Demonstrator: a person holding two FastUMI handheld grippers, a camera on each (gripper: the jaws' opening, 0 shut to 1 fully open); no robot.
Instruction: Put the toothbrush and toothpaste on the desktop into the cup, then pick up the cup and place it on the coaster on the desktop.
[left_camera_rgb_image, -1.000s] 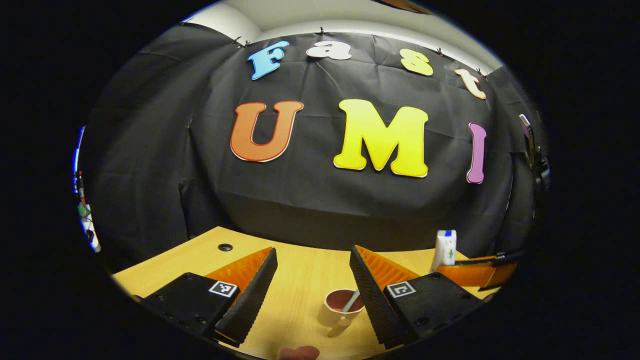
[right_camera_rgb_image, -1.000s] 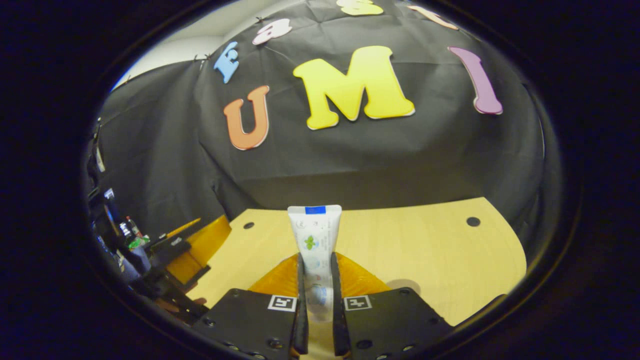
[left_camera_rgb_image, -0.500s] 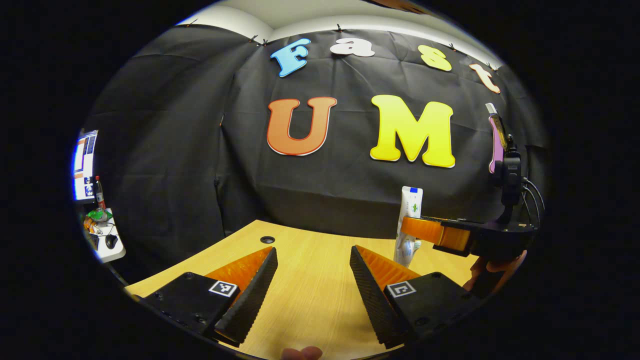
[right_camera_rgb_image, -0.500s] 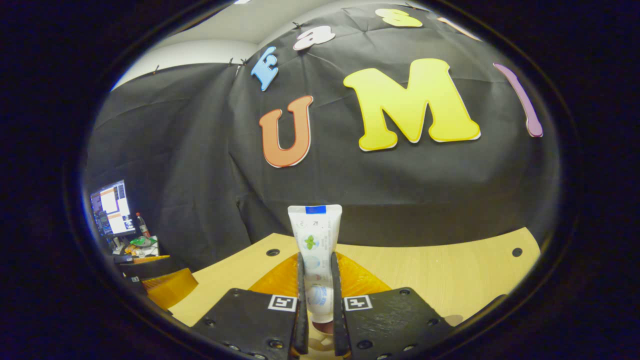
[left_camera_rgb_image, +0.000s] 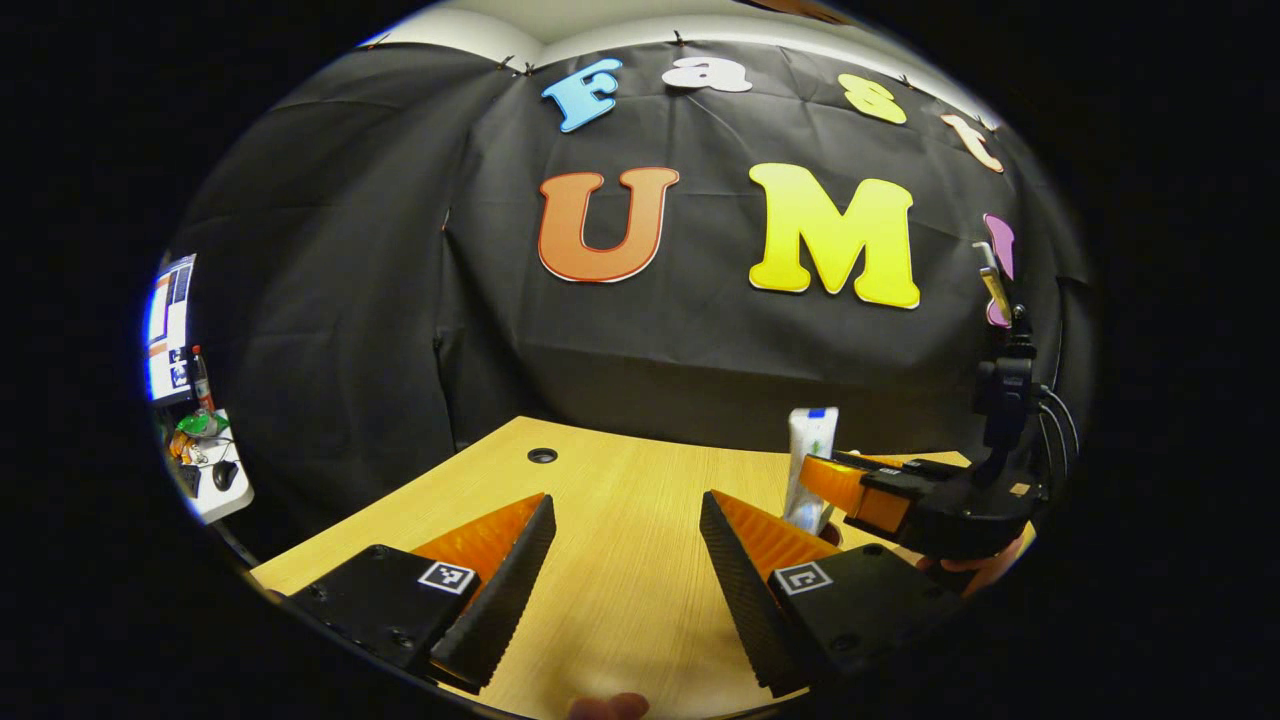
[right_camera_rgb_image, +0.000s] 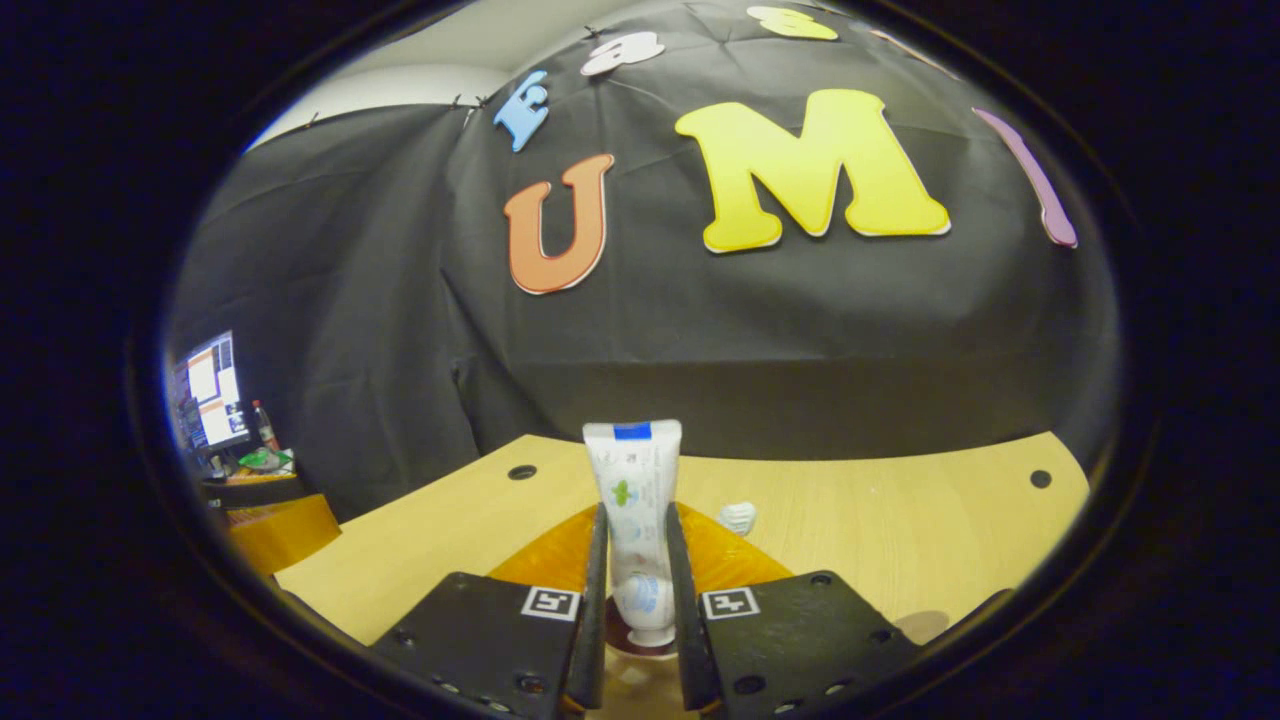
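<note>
While the toothpaste (right_camera_rgb_image: 634, 520) is pinched upright between both fingers of the right gripper (right_camera_rgb_image: 634, 610), its cap is held just above the cup (right_camera_rgb_image: 632, 646), whose rim is glimpsed below. Bare desktop (left_camera_rgb_image: 620, 560) is seen between the spread fingers of the left gripper (left_camera_rgb_image: 625, 580), well inside the desk edges.

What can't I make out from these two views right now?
- Cup: right gripper view, just a sliver under the toothpaste; the right gripper hides the rest.
- Whether the toothpaste cap is inside the cup: hidden by the fingers.
- Small whitish thing on the desk: too small to identify.
- Left gripper view: the left gripper covers the near desk.
</note>
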